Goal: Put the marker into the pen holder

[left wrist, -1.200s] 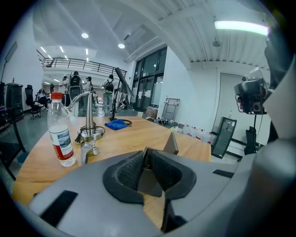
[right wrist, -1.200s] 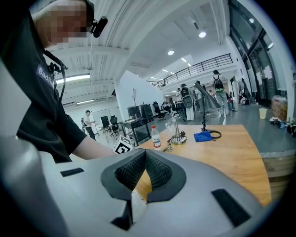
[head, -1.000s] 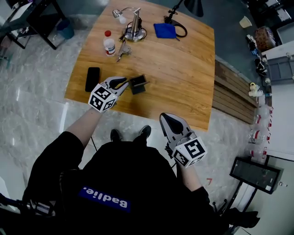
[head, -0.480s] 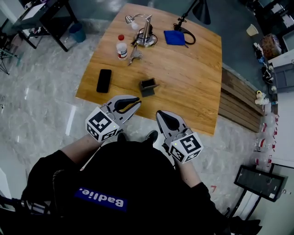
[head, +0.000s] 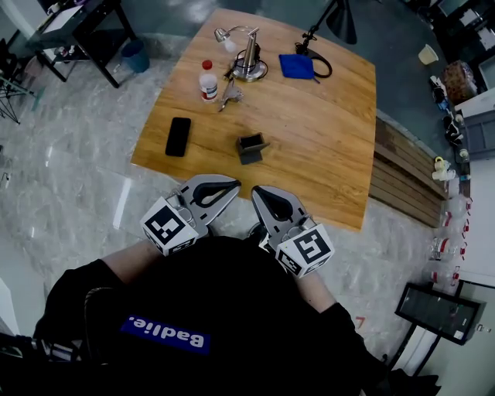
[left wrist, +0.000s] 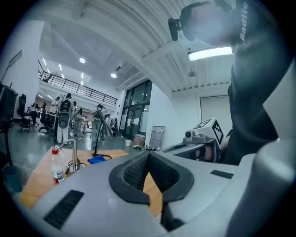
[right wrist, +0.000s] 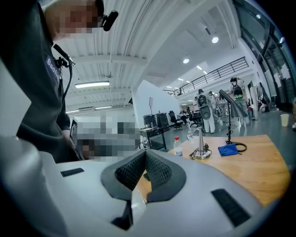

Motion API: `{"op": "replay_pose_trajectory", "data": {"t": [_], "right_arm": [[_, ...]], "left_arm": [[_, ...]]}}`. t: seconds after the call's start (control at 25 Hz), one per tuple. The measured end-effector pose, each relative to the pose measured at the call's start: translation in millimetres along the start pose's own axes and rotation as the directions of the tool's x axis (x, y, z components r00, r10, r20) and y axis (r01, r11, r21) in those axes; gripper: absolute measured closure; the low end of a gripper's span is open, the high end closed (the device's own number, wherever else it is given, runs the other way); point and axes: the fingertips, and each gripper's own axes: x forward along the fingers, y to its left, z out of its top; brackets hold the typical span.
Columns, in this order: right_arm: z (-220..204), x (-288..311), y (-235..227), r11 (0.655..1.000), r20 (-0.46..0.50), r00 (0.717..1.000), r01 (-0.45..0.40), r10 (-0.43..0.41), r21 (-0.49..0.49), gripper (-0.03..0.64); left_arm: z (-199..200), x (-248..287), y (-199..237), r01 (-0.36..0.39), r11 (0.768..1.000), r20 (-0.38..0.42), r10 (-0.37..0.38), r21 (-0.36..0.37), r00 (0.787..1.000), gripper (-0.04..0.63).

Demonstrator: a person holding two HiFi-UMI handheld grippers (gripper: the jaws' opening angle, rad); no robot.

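Note:
The dark square pen holder [head: 249, 147] stands on the wooden table [head: 325, 139], left of its middle. A slim pale thing pokes out at its right corner; I cannot tell whether it is the marker. My left gripper [head: 231, 184] is shut and empty, held close to my body just off the table's front edge. Beside it, my right gripper [head: 257, 192] is also shut and empty. In the left gripper view the jaws [left wrist: 148, 155] are closed together with nothing between them. The right gripper view shows its gripper [right wrist: 144, 153] the same way. Both are well short of the holder.
A black phone [head: 178, 136] lies left of the holder. At the far side stand a red-capped bottle [head: 207, 80], a metal stand [head: 249, 60], keys [head: 228, 94], a blue cloth [head: 295, 66] and a black lamp [head: 340, 19]. A slatted wooden bench [head: 398, 174] runs along the right.
My left gripper has drawn back from the pen holder toward my body. The right gripper has shifted left, so both now sit side by side at the table's front edge.

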Motion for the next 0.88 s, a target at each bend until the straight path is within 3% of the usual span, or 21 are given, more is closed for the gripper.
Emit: {"op": "replay_pose_trajectory", "data": {"t": [0.88], "right_arm": [[-8.7, -0.4, -8.9, 1.000, -0.007, 1.000, 0.013, -0.012, 0.025, 0.615]], "left_arm": [[-10.3, 8.5, 4.1, -0.026, 0.999, -0.013, 0.025, -0.039, 1.000, 0.586]]}}
